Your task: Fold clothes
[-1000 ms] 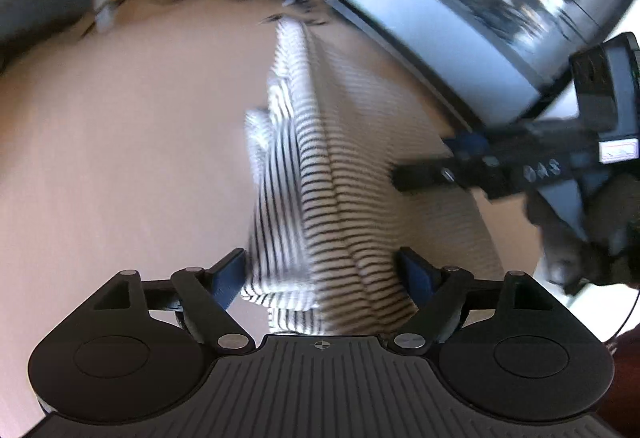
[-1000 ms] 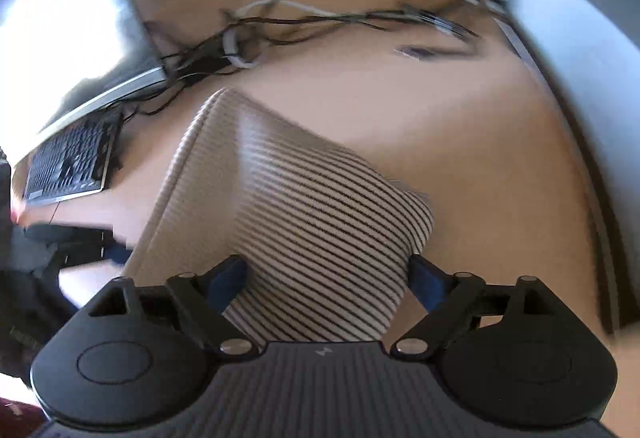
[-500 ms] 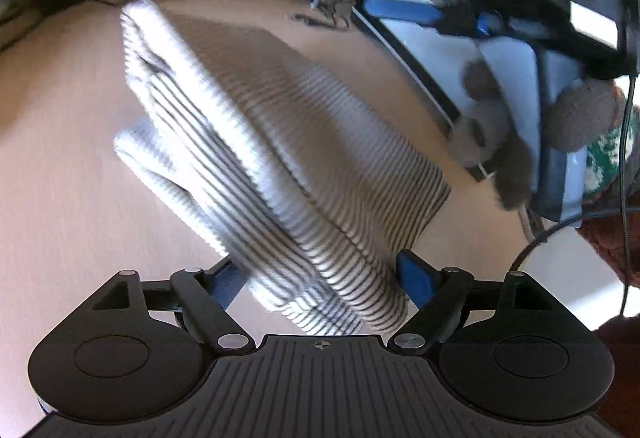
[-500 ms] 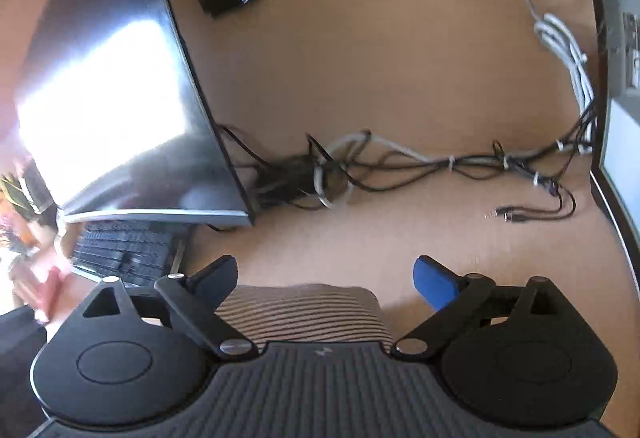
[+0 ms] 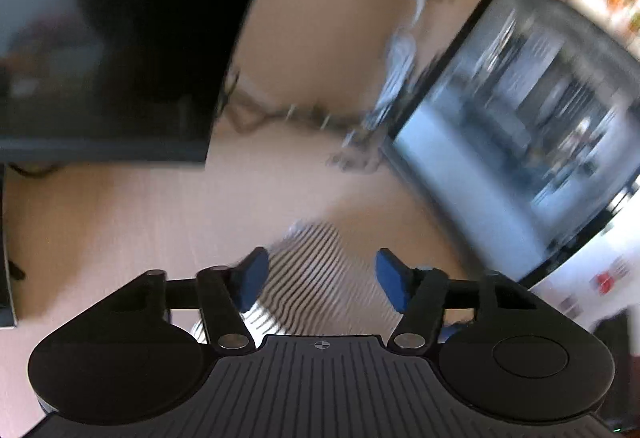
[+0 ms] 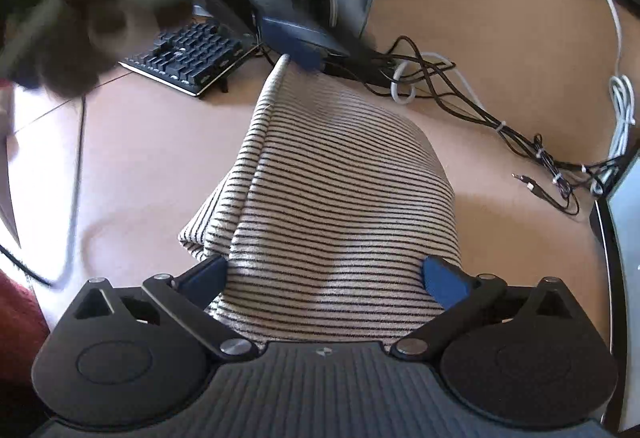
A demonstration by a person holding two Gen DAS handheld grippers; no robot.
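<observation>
Folding the striped top (image 6: 340, 205), which lies bunched mid-desk (image 6: 140, 157) near the cables (image 6: 460, 93). My right tongs (image 6: 326, 274) are opening wide over it, gripping nothing; my left tongs (image 5: 318, 278) are closing with cloth between them but not yet pinched. Next I judge I need a firm hold on an edge.

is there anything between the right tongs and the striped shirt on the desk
Nothing visible. The striped shirt lies folded on the desk, directly between the opening fingers of the right tongs. The cables and keyboard sit beyond it.
</observation>
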